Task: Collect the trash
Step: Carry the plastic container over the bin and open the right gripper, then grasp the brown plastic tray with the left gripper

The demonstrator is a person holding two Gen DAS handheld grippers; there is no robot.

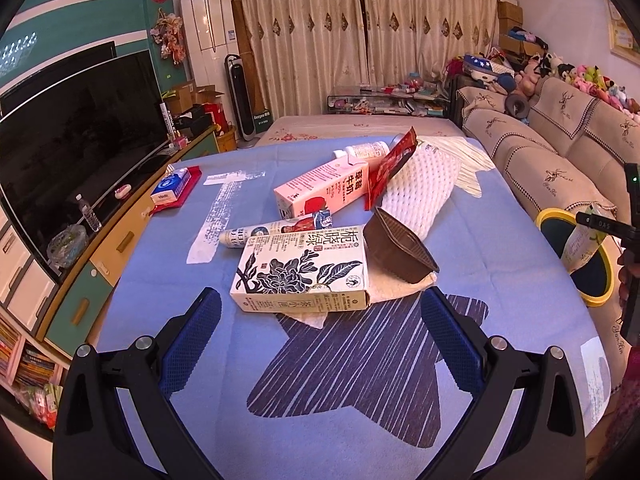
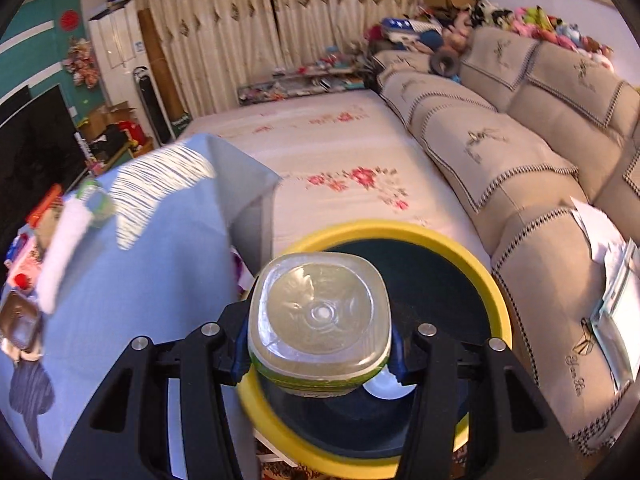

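We are holding the left gripper (image 1: 320, 320) low over the blue-clothed surface (image 1: 500, 280), its fingers (image 1: 192, 340) spread wide and gripping nothing. Just beyond them, at centre frame, the trash is lying in a heap — a white tea carton (image 1: 302, 270) printed with a dark flower and Chinese characters, a brown plastic tray (image 1: 396, 250) leaning against it, a pink milk carton (image 1: 320, 192), a red wrapper (image 1: 390, 168) and white foam netting (image 1: 420, 196) behind. A tissue pack (image 1: 170, 190) is sitting at upper left. In the right wrist view, the right gripper (image 2: 318, 344) is clamping a clear plastic bottle (image 2: 320, 316) — base toward the lens — directly over the yellow-rimmed bin (image 2: 400, 232), beside the beige sofa (image 2: 520, 168).
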